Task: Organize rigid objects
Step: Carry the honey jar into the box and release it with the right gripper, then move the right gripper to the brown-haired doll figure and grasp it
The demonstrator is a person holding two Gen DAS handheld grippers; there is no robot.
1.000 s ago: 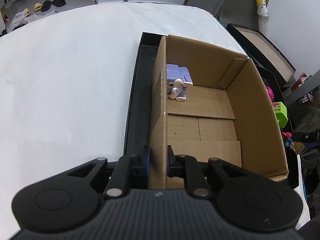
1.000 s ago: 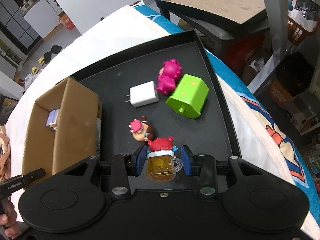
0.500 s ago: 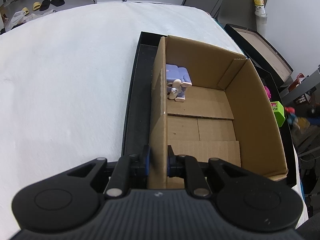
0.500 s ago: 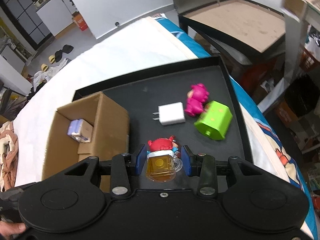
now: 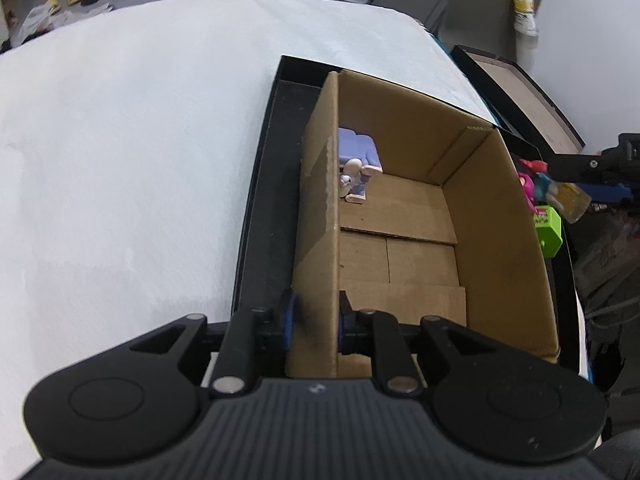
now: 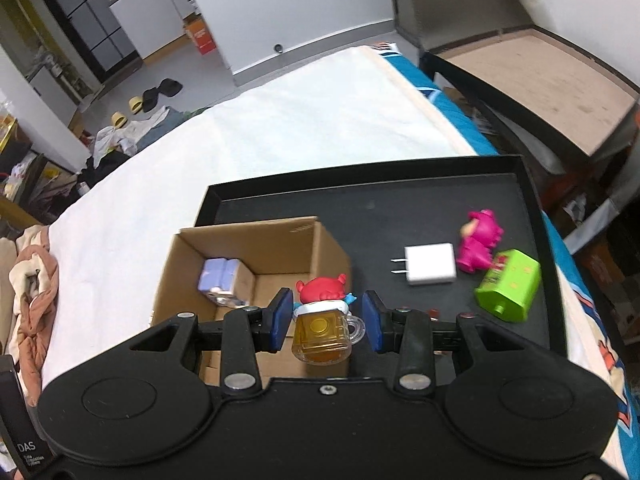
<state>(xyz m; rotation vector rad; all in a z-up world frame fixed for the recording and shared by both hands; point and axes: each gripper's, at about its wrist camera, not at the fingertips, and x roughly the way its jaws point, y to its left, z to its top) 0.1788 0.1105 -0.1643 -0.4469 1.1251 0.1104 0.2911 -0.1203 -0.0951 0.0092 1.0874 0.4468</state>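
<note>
- Nearest, the left hand-held gripper (image 5: 314, 326) is clamping the near part of the left wall of the cardboard box (image 5: 320, 216); one blue pad is sitting on each side of the wall, and the jaws are beginning to open.
- Close to the other camera, the right hand-held gripper (image 6: 325, 322) is gripping a small toy mug (image 6: 322, 332), amber and clear, with a red figure on top, between its blue pads.
- This mug is hanging in the air above the near right part of the box, not touching it.
- Inside the box, a pale purple toy block (image 5: 358, 160) with a small white figure is lying on the floor of the box against the left wall, near the far corner.
- The box is standing on the left part of a black tray (image 6: 400, 204).
- On the right part of the tray, a white charger plug (image 6: 430, 264), a pink figure (image 6: 480, 246) and a green toy block (image 6: 508, 284) are lying close together; the pink figure is touching the green block.
- The tray is resting on a white cloth (image 5: 132, 160) that is covering the tabletop.
- Farther away, shoes (image 6: 154, 96) are lying on the floor.
</note>
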